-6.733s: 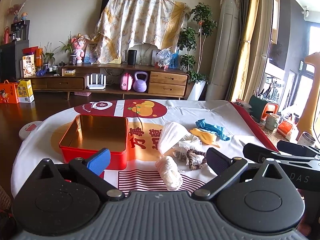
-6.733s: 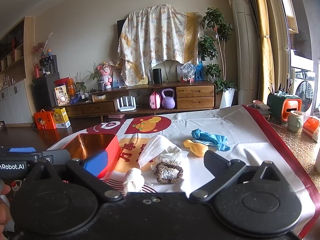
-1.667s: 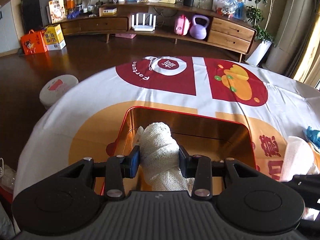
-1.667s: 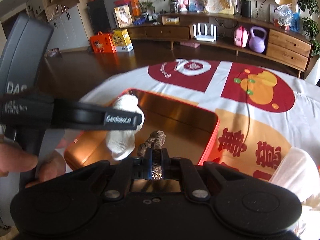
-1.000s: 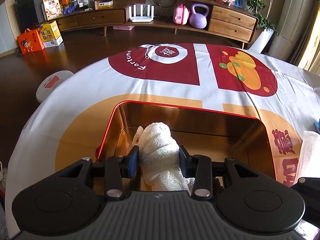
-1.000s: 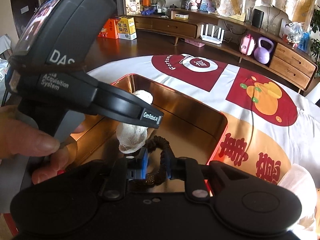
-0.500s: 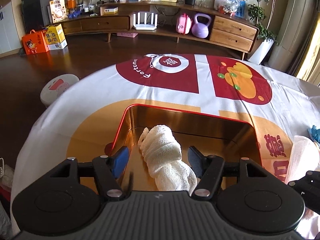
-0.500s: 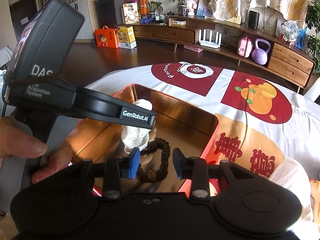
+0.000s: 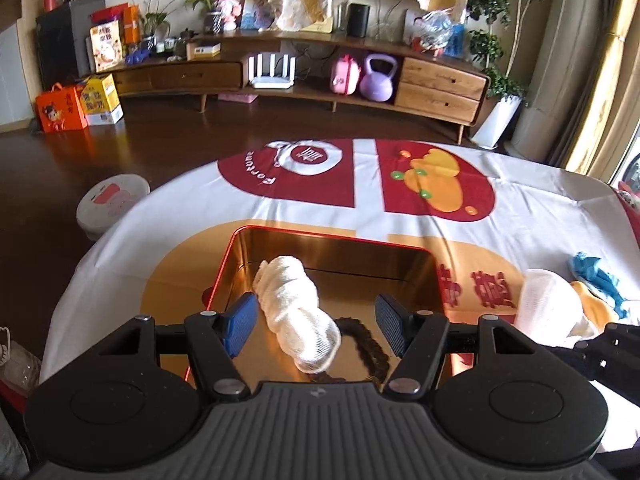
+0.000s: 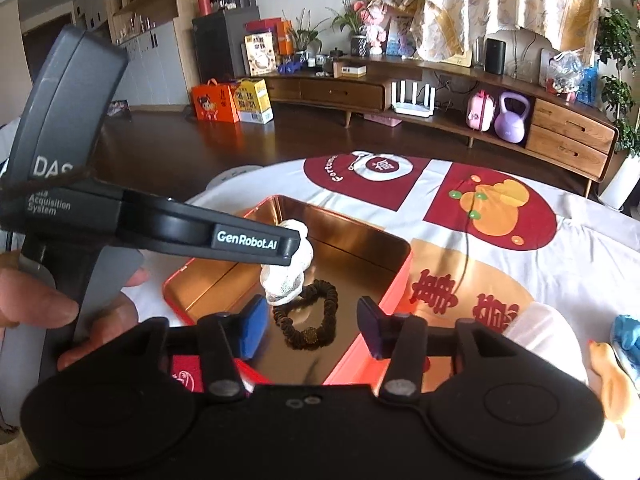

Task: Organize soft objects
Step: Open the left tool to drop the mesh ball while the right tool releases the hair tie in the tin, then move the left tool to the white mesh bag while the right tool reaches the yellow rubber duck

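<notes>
A red tin box (image 9: 332, 238) (image 10: 394, 284) with a gold inside stands on the printed tablecloth. A white rolled gauze cloth (image 9: 294, 310) (image 10: 286, 282) and a brown scrunchie (image 9: 366, 350) (image 10: 310, 314) lie inside it. My left gripper (image 9: 314, 322) is open and empty above the box's near side, with the cloth lying between its fingers. My right gripper (image 10: 310, 326) is open and empty above the scrunchie. The left gripper's body (image 10: 160, 228) crosses the right wrist view.
To the right of the box lie a white mesh cloth (image 9: 546, 308) (image 10: 548, 334), a yellow soft piece (image 9: 596, 308) (image 10: 612, 380) and a blue cloth (image 9: 596, 276) (image 10: 628, 336). A low wooden cabinet (image 9: 320, 76) stands across the dark floor. A white round device (image 9: 112, 204) sits on the floor at the left.
Both grippers have opened wider and pulled back a little from the box. The white cloth and the scrunchie, let go just before, lie in the box.
</notes>
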